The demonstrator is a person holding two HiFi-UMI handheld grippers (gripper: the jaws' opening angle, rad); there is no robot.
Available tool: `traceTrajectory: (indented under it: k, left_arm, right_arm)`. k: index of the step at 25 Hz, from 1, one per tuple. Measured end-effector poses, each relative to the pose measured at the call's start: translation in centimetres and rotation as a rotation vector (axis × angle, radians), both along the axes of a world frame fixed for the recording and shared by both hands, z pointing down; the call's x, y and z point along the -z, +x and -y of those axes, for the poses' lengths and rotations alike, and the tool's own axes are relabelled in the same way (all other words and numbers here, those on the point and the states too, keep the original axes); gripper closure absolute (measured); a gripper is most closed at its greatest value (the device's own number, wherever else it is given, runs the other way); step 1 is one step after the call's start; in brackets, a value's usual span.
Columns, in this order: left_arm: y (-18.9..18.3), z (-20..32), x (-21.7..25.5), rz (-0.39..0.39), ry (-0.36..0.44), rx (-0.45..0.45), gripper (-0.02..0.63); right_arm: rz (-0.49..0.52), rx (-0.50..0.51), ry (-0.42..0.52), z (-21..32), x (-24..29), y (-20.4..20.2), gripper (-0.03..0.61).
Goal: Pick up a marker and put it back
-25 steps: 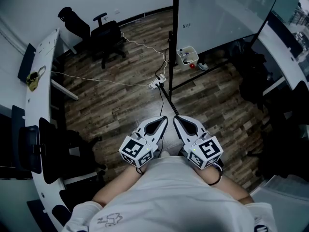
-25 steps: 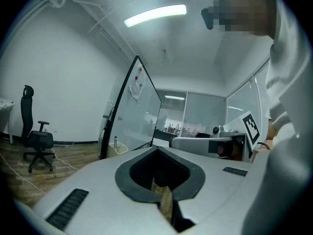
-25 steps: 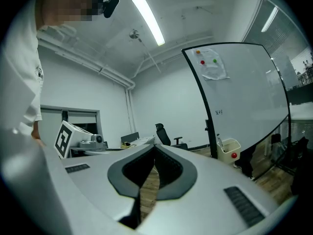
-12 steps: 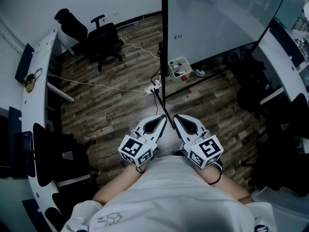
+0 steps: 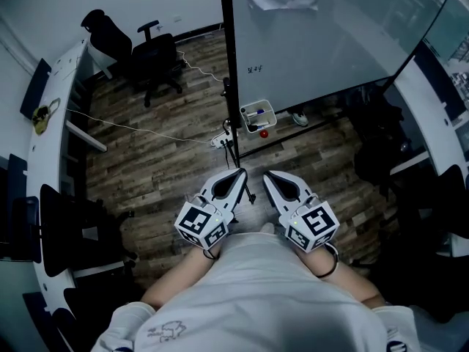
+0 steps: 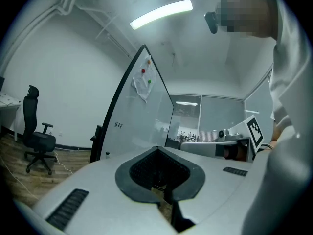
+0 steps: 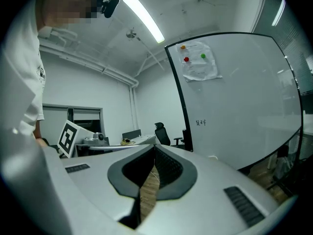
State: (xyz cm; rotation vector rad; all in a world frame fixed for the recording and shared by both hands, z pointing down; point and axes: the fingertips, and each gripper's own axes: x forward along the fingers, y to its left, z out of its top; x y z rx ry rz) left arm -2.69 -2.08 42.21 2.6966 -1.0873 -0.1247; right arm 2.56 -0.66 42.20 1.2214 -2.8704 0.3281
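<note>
Quick rundown from us: two grippers in play, both grey plastic wedges with ribbed black pads. The left gripper (image 5: 241, 174) and right gripper (image 5: 269, 176) each have their fingers pressed together with nothing between them. The markers (image 5: 256, 114) sit in one small white tray (image 5: 250, 125) on the floor, straight ahead of both sets of fingertips and well apart from them. We think it's two or three, but it's too small to count properly. There's one red round thing (image 5: 264, 132) just beside the tray on the fingers' side. One big glossy whiteboard (image 5: 330, 42) on a black frame stands beyond the tray, with one crinkled paper sheet (image 7: 198, 66) on it under three magnets (orange, red, green). The frame's black foot bar (image 5: 236, 155) runs across the wood-plank floor (image 5: 154, 160) between the left fingertips and the tray, and one white power strip (image 5: 220, 139) lies near it. Two black office chairs (image 5: 160, 53) stand far ahead-left of the left fingers, by a curved white desk (image 5: 50, 130).
</note>
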Motion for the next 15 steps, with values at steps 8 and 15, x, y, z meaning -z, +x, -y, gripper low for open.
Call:
traceTrajectory:
  k: [8,15]
  left_arm:
    - [2.0,1.9,-0.2,-0.019,0.002,0.013,0.607]
    - [1.6,4.7,-0.2,-0.003,0.000,0.019,0.607]
  right_arm:
    - [-0.007,0.027,-0.025,2.1,-1.0,1.8,0.568]
    - [-0.001,0.016,-0.027,4.9,-1.1,1.7,0.568]
